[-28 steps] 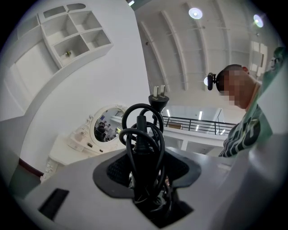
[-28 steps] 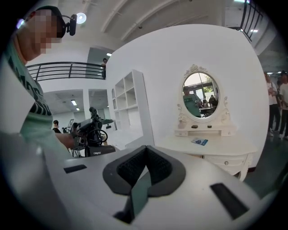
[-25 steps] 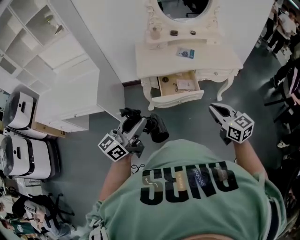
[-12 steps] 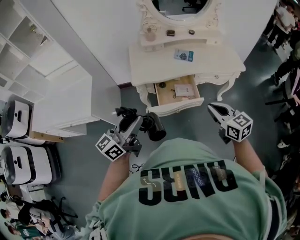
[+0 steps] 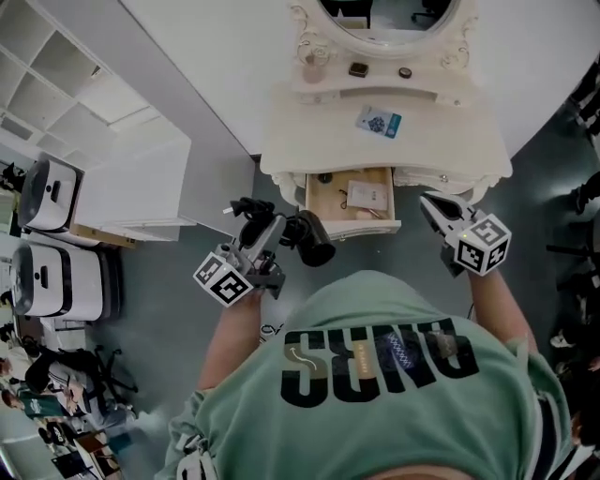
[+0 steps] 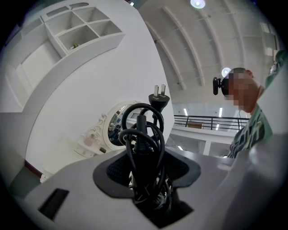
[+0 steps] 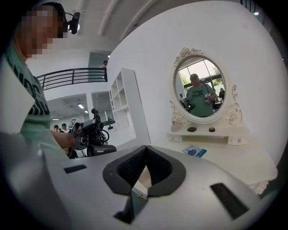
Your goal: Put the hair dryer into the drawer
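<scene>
Head view looks straight down on someone in a green shirt standing at a white worktop. The drawer under its front edge is pulled open, so I'll place everything off that drawer.

The hair dryer isn't in the drawer. It's up in the air just left of the drawer's front panel and a bit nearer the person. The left gripper has its fingers clamped on it. The black barrel sticks out on the drawer side of the fingers, and the bundled cord bunches up on the side away from the drawer. Over in the left gripper view, the cord fills the gap between the fingers and the plug pokes out the top of the coil.

The right gripper hangs just right of the drawer, about level with its front panel and not touching it. The right gripper view shows its fingers pressed together at the tips with nothing between them.

Inside the drawer there's a pale card or paper toward the right half and a small dark bit in the back left corner. Behind the drawer a blue packet lies on the worktop. Further back is a little shelf with a few small things on it, then the mirror. Well off to the left of the drawer stands a white shelf unit.
</scene>
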`<control>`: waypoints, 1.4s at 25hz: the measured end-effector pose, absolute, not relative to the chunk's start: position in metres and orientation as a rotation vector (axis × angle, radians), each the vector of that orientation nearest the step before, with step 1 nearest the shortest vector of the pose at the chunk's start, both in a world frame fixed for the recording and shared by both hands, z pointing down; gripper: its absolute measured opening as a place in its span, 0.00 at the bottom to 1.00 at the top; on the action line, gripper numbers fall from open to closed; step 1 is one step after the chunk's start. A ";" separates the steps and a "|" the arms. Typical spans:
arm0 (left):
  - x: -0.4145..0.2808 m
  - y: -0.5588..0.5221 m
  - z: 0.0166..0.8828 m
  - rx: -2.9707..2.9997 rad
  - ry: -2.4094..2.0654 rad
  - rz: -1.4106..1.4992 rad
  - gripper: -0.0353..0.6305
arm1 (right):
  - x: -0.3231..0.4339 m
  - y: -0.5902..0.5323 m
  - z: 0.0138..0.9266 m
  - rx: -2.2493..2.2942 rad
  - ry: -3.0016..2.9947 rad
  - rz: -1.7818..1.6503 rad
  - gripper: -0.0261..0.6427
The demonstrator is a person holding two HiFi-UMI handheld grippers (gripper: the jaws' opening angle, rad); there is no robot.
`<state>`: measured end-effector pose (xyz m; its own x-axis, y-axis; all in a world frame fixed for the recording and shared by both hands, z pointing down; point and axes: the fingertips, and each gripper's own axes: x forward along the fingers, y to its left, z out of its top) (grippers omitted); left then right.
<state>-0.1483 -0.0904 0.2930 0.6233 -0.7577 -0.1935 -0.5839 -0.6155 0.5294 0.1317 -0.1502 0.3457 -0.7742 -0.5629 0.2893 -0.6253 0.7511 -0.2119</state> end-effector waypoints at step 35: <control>-0.115 -0.274 0.519 2.635 -0.751 0.121 0.36 | 0.112 -0.254 0.504 0.994 -2.551 0.470 0.03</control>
<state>-0.1146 -0.2736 0.5189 0.8521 -0.4883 0.1882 -0.5227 -0.7772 0.3503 0.1119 -0.2538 0.5041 -0.6869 -0.5754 0.4440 -0.6958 0.6970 -0.1730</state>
